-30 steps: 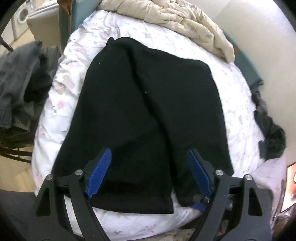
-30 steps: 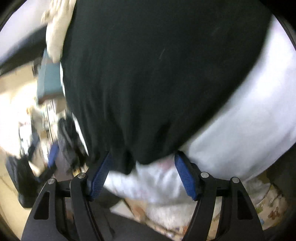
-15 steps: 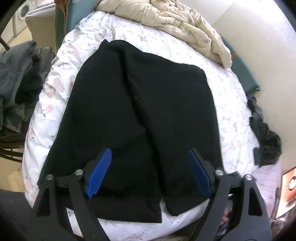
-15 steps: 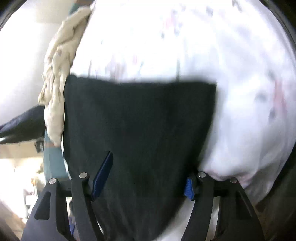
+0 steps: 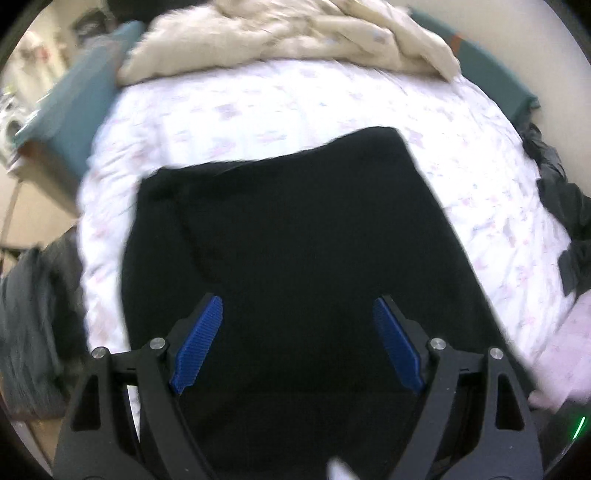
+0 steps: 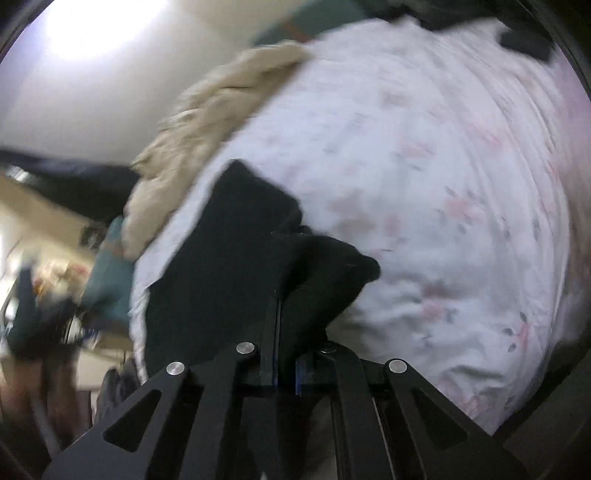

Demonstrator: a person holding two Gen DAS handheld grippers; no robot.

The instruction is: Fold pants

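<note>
The black pants [image 5: 295,236] lie spread on the bed's floral white sheet [image 5: 280,96]. My left gripper [image 5: 297,339] is open, its blue pads wide apart just above the near part of the pants, holding nothing. In the right wrist view my right gripper [image 6: 286,317] is shut on the edge of the black pants [image 6: 229,266]; a bunch of black cloth bulges out between and beyond the closed fingers, lifted off the sheet [image 6: 443,166].
A crumpled beige duvet [image 5: 295,33] lies at the far end of the bed, with a teal bed frame [image 5: 70,110] around it. Dark clothes lie off the bed's right [image 5: 565,206] and left [image 5: 33,314] sides.
My right gripper went from open over the pants to shut on their edge, bunching the cloth. The left gripper moved forward over the pants and stays open. Both views are motion-blurred.
</note>
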